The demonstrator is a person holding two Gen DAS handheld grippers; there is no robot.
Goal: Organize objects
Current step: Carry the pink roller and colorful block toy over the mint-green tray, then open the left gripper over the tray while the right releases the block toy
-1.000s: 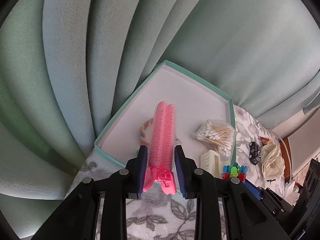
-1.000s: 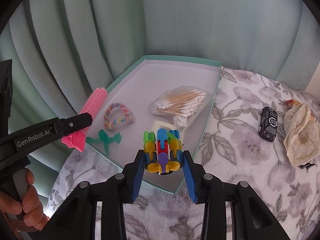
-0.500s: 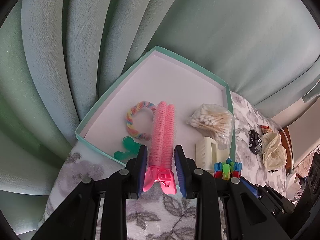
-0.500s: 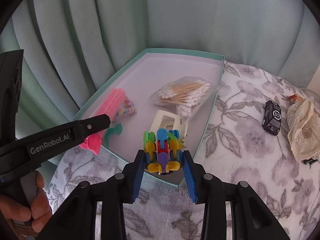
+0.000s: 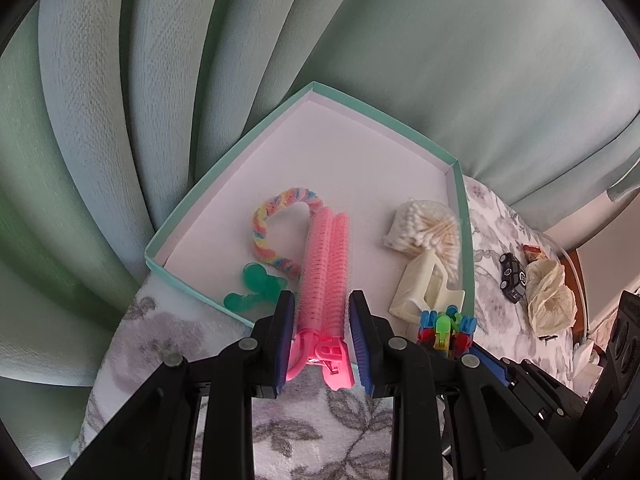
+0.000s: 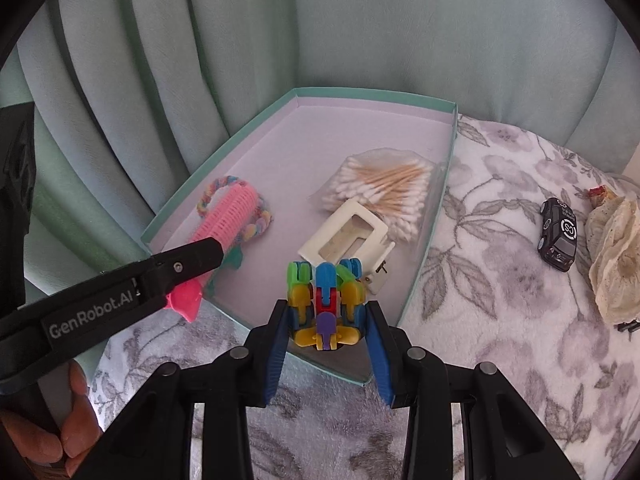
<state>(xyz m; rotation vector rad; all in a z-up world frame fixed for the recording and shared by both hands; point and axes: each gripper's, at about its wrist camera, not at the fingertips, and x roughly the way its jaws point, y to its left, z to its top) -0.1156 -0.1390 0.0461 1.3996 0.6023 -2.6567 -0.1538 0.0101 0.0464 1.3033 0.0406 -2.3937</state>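
Left claw (image 5: 322, 344) clamped on the pink plastic hair-roller clip (image 5: 326, 264), blue pads pressing the clip's hinged end from both sides. Roller end reaches out over the shallow teal-rimmed cardboard tray (image 5: 384, 140); hinged end sits over the tray's near rim. Seen from the right wrist camera, the same left claw (image 6: 192, 276) comes in from the left of the tray (image 6: 372, 94), with the roller clip (image 6: 228, 216) hanging over the tray's left part.

Right claw (image 6: 326, 328) closed on a multicolour plastic building-block toy (image 6: 325, 300), green, blue, yellow, red and purple pieces, gripped at its lower sides. Toy sits above the tray's near rim. In the left wrist view the toy (image 5: 446, 326) shows at the tray's near right corner.

Inside the tray: pastel twisted fabric hair tie (image 5: 276, 232), left of centre, partly under the roller clip. Translucent green plastic piece (image 5: 250, 286) at the near left corner. Clear bag of wooden cotton swabs (image 6: 384, 192) against the tray's right wall. Cream plastic rectangular frame (image 6: 346, 236) just in front of the bag, touching it.

Outside the tray, to its right on the grey floral cloth (image 6: 492, 264): small black toy car (image 6: 558, 234), and beside it a crumpled cream wrapper (image 6: 614, 256). Pale green curtain (image 6: 400, 20) hangs behind the tray. A person's hand (image 6: 44, 432) holds the left claw's handle, bottom left corner.
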